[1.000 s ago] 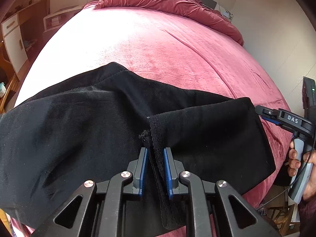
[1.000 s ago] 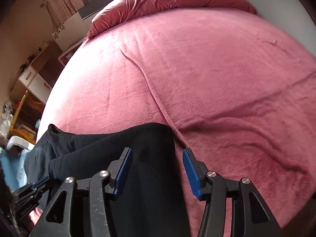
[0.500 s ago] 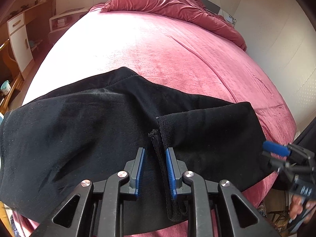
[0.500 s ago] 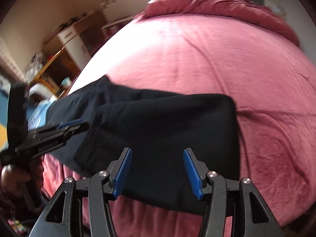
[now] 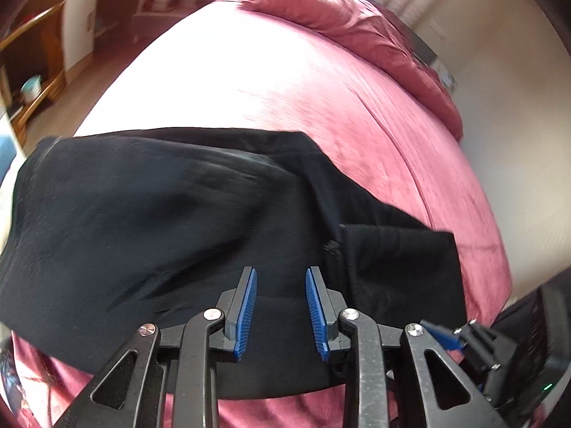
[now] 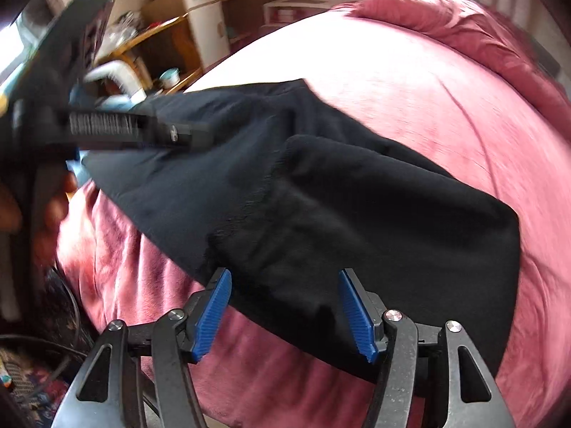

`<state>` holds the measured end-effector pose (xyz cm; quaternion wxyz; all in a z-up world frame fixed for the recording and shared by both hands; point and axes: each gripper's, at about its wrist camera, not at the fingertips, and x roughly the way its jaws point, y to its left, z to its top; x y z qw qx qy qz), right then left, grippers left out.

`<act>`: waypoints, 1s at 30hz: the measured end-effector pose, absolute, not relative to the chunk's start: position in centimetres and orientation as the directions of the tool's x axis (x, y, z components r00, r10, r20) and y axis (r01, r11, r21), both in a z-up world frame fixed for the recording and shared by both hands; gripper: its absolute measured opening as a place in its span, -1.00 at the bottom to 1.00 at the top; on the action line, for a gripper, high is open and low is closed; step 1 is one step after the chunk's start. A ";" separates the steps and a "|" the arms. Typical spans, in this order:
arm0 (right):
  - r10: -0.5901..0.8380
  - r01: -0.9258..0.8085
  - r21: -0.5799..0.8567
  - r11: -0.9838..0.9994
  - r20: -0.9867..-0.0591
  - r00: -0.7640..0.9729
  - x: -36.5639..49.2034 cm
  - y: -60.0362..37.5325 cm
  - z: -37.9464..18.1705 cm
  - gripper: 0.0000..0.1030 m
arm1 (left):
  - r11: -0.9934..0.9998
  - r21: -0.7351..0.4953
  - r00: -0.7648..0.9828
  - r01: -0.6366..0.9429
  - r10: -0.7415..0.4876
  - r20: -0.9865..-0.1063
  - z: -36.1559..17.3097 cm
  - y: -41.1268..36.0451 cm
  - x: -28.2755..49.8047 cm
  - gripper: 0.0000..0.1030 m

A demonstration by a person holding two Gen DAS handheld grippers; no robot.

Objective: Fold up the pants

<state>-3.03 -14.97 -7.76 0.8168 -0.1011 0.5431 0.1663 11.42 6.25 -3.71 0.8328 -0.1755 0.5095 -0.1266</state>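
Black pants (image 5: 142, 221) lie across the near part of a pink bed (image 5: 285, 89), with one leg end (image 5: 399, 260) folded over on the right. My left gripper (image 5: 282, 271) hovers over the cloth near the pants' front edge. Its jaws are opening and the pads press on nothing; the frayed hem (image 5: 333, 246) sits just right of them. In the right wrist view my right gripper (image 6: 284, 274) is above the folded leg end (image 6: 357, 196), jaws opening, gripping nothing. The left gripper (image 6: 142, 128) shows at upper left there, held by a hand (image 6: 53, 207).
A bunched pink duvet (image 5: 357, 25) lies at the head of the bed. A wooden desk and a white cabinet (image 6: 207, 18) stand beyond the left side. A pale wall (image 5: 499, 53) runs along the right. Cables and clutter (image 6: 35, 374) lie below the bed's near edge.
My left gripper let go of the hem, opened and shifted left along the pants. My right gripper swung from the leg's right end to its near edge, rolling and widening.
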 end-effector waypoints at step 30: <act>0.252 -0.341 0.129 0.931 -0.904 0.347 -1.2 -13.1 -9.2 0.29 | 0.776 -0.501 0.557 -0.383 -0.239 -0.795 -3.0 25.7 7.3 -0.22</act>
